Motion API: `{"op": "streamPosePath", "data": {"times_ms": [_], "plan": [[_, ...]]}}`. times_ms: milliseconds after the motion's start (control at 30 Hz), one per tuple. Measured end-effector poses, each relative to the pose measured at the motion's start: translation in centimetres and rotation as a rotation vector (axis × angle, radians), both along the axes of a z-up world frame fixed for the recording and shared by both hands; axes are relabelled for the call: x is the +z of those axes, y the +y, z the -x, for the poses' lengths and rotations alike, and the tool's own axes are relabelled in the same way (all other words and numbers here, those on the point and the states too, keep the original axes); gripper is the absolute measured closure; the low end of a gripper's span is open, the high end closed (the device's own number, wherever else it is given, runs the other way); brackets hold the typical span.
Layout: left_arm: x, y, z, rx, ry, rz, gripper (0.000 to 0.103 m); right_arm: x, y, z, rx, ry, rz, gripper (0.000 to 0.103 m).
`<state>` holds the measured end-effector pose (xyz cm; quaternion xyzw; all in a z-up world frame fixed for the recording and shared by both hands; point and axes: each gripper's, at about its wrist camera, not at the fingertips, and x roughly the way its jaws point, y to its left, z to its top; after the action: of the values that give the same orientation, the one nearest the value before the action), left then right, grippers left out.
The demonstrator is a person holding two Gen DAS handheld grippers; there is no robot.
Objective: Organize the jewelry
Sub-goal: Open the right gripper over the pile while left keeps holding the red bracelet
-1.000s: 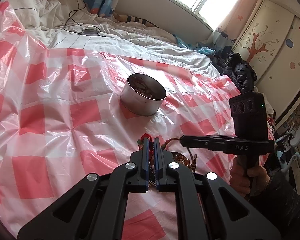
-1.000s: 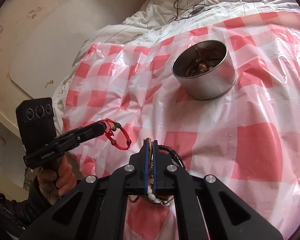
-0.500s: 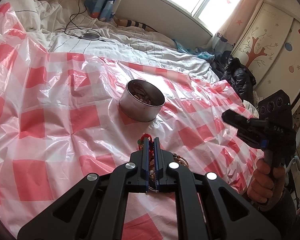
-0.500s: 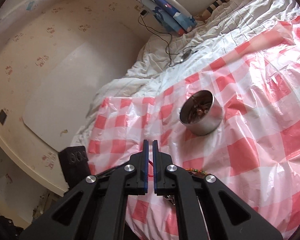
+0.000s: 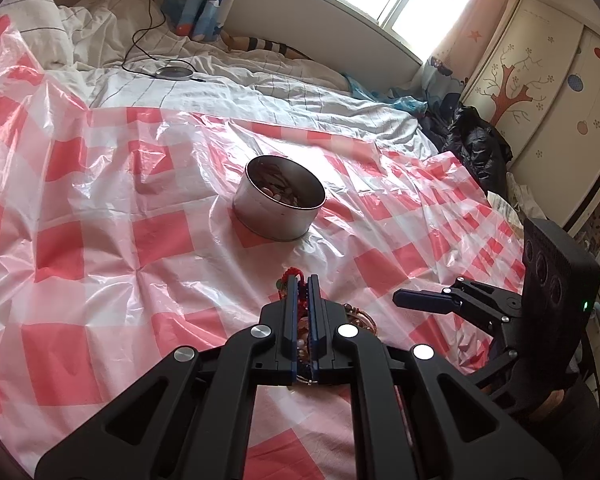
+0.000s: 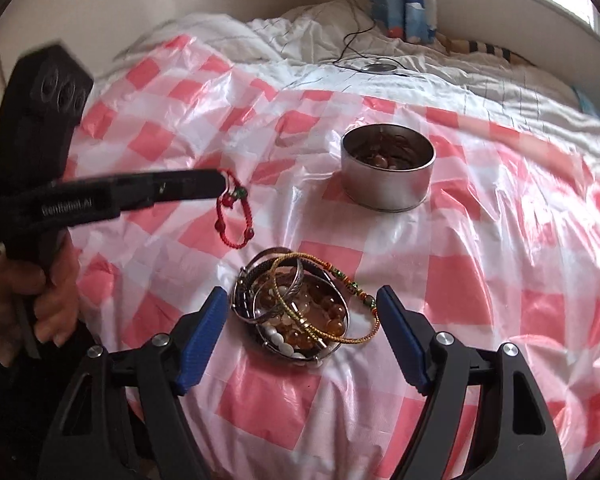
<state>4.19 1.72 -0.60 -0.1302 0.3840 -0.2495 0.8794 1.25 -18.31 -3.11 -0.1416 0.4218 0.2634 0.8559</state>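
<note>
Jewelry, mixed lot, laid out on a bed under a red-and-white checked plastic sheet point(image 6: 452, 280). Item one: red cord bracelet point(image 6: 236, 216) with small beads, pinched at its upper end by the left hand-held gripper point(image 6: 220, 178), whose jaws are pressed together on the cord; the loop hangs free above the sheet, apparently lifted clear so it can be carried without snagging the rest. Item two: heap of bangles and beads point(image 6: 296, 308) (silver bangles, a gold-thread bangle with green beads, amber and white bead strands), resting on the sheet just in front of the right hand-held gripper point(image 6: 300, 312). That gripper's blue-padded jaws have just been opening and now stand spread to either side of the heap, touching nothing and holding nothing; the wide stance suits a fresh pick from the pile. Item three: round metal tin point(image 6: 388, 168), upright and lidless, farther up the sheet and well apart from the heap, already holding brown beads and cords; judged to be the receiving container, hence its open top and central placing. In the left wrist view the right hand-held gripper point(image 5: 424, 300) sits low at the right, level with the heap, and the tin point(image 5: 278, 204) lies straight ahead of the held bracelet. Sorting is judged partway done: some pieces are binned, one is in hand, the heap remains.
</note>
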Motion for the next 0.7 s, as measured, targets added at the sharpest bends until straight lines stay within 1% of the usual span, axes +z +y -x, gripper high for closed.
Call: {"op": "streamPosePath", "data": {"times_ms": [33, 67, 133, 167, 233, 267, 400, 467, 567, 633, 700], "plan": [[0.0, 0.0, 0.0, 0.0, -0.001, -0.001, 0.099, -0.4, 0.4, 0.1, 0.017, -0.002, 0.036, 0.041], [0.0, 0.0, 0.0, 0.0, -0.001, 0.0, 0.099, -0.8, 0.8, -0.1, 0.032, 0.005, 0.065, 0.045], [0.0, -0.1, 0.0, 0.002, 0.002, 0.001, 0.099, -1.7, 1.3, -0.5, 0.063, 0.04, 0.091, 0.068], [0.0, -0.1, -0.1, 0.004, 0.003, 0.0, 0.099, -1.8, 1.4, -0.6, 0.074, 0.048, 0.087, 0.073], [0.0, -0.1, -0.1, 0.006, 0.004, -0.002, 0.099, -1.9, 1.3, -0.6, 0.082, 0.056, 0.092, 0.095], [0.0, -0.1, -0.1, 0.006, 0.004, -0.002, 0.099, -1.8, 1.3, -0.6, 0.082, 0.055, 0.085, 0.095], [0.0, 0.2, -0.2, 0.012, 0.001, 0.005, 0.099, -0.2, -0.3, -0.4, 0.049, 0.082, -0.07, 0.095], [0.1, 0.3, -0.2, 0.013, -0.001, 0.007, 0.099, 0.9, -1.6, -0.5, 0.015, 0.098, -0.186, 0.095], [0.2, 0.3, -0.2, 0.013, -0.011, 0.011, 0.099, 2.6, -4.1, -1.2, -0.049, 0.111, -0.389, 0.095], [0.4, 0.3, -0.3, 0.015, -0.021, 0.014, 0.099, 3.6, -5.8, -1.7, -0.09, 0.107, -0.536, 0.097], [0.6, 0.2, -0.5, 0.019, -0.034, 0.018, 0.099, 4.5, -7.0, -2.1, -0.13, 0.09, -0.636, 0.097]]}}
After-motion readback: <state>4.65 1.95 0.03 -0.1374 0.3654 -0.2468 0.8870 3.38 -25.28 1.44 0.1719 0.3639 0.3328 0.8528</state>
